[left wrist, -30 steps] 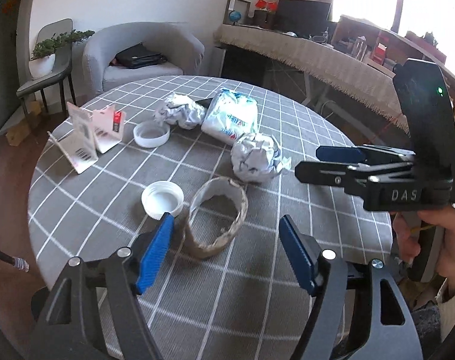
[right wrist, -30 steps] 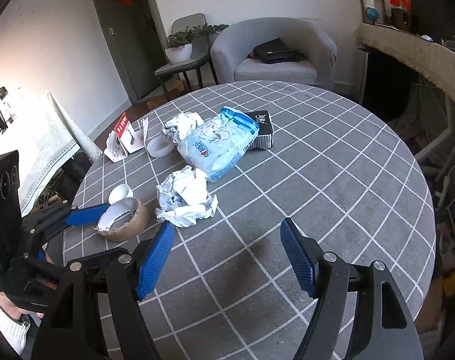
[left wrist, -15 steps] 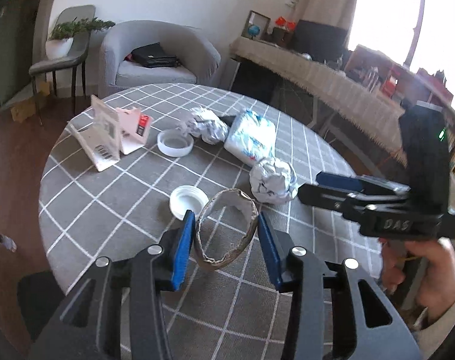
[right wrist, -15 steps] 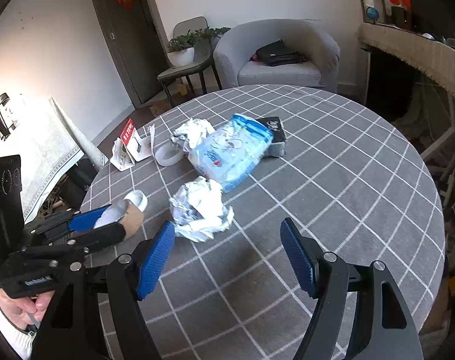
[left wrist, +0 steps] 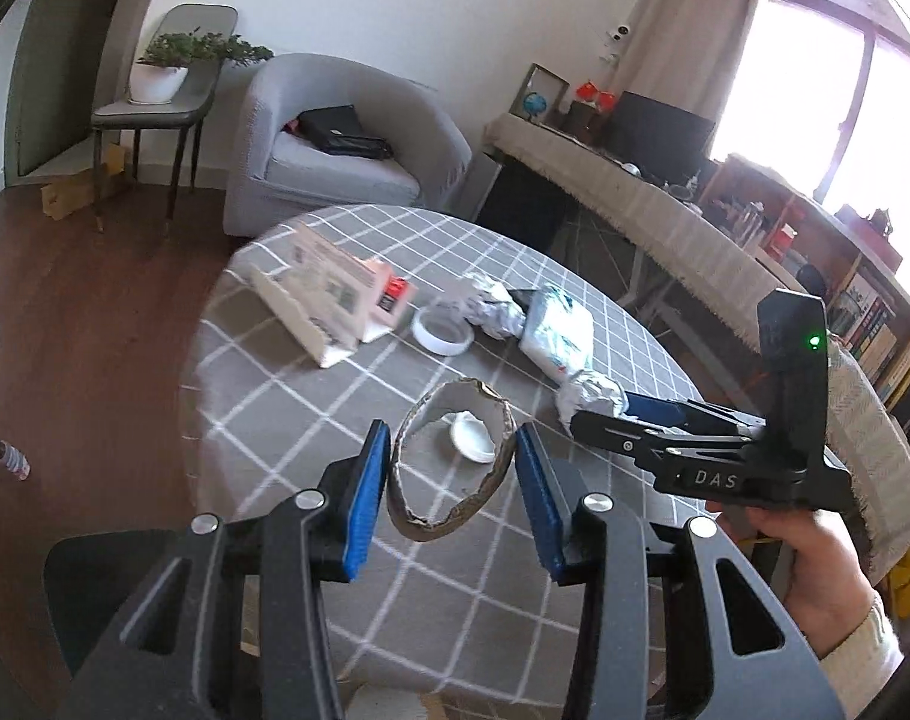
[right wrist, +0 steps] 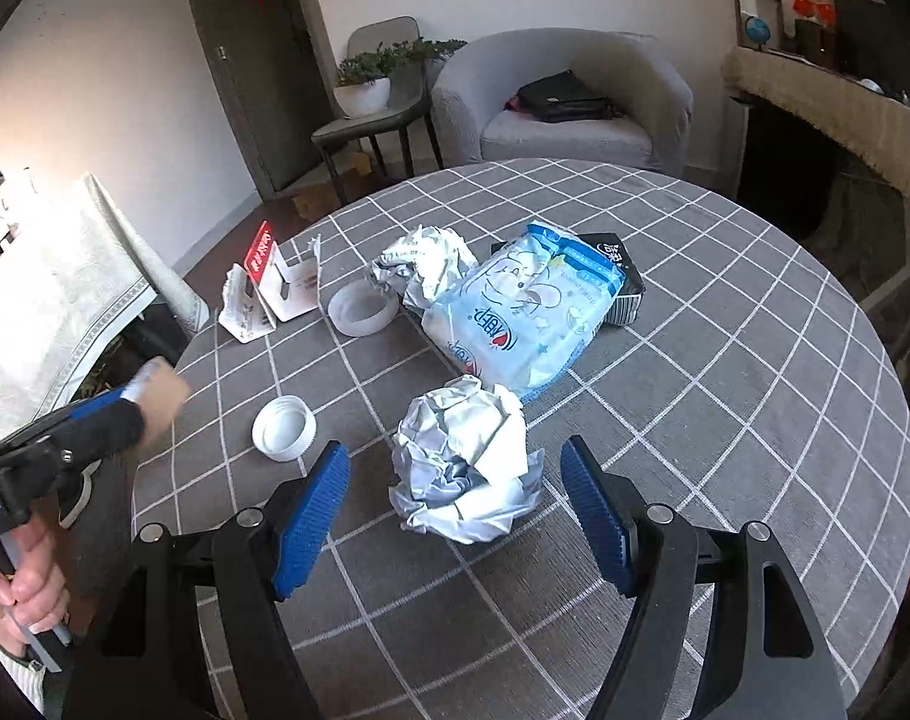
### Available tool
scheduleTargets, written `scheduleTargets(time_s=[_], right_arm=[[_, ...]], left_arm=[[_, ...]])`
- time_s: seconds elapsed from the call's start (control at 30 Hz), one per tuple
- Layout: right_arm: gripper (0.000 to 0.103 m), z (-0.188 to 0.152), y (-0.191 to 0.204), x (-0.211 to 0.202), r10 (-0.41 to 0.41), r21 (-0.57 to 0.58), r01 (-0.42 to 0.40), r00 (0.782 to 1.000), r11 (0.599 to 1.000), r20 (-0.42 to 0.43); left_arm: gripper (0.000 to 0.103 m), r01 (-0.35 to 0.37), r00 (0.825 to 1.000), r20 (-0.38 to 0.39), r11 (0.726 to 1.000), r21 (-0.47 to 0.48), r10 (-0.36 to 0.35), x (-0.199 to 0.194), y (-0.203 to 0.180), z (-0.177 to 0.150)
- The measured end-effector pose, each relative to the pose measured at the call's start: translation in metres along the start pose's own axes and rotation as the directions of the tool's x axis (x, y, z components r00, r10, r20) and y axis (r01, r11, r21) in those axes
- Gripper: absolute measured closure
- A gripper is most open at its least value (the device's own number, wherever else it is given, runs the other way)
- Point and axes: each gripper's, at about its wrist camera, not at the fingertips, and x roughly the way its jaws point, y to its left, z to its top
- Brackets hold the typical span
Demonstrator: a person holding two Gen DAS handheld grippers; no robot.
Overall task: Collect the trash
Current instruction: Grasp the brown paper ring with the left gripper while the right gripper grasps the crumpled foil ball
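Note:
My left gripper (left wrist: 452, 495) is shut on a brown cardboard tube ring (left wrist: 455, 462) and holds it in the air above the table's near edge. In the right wrist view the ring (right wrist: 161, 387) shows at the left, blurred. My right gripper (right wrist: 455, 516) is open, with a crumpled paper ball (right wrist: 463, 462) lying between its fingers on the grey checked tablecloth (right wrist: 724, 360). A second crumpled ball (right wrist: 422, 261), a white cap (right wrist: 284, 427) and a white ring lid (right wrist: 362, 309) lie on the table.
A blue wipes pack (right wrist: 526, 306) lies over a black box (right wrist: 619, 276) at mid table. Red and white cards (right wrist: 269, 288) stand at the left. A grey armchair (right wrist: 559, 102), a chair with a plant (right wrist: 365, 84) and a draped bench (left wrist: 664, 222) surround the table.
My left gripper closed on the cardboard ring and lifted it up and back off the table. My right gripper moved forward so the near paper ball sits between its fingers.

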Motion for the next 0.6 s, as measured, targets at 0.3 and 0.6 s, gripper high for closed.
scheduleTargets(time_s=[0.3, 0.6], right_arm=[[0.055, 0.004, 0.006, 0.009, -0.083, -0.009, 0.083, 0.996, 0.997, -0.023], [0.055, 0.023, 0.053, 0.006, 0.027, -0.050, -0.025, 0.999, 0.998, 0.043]], left_arm=[[0.058, -0.052, 0.998, 0.020, 0.999, -0.013, 0.053, -0.022, 0.027, 0.001], [0.058, -0.134, 0.991, 0.015, 0.988, -0.076, 0.135, -0.043, 0.068, -0.001]])
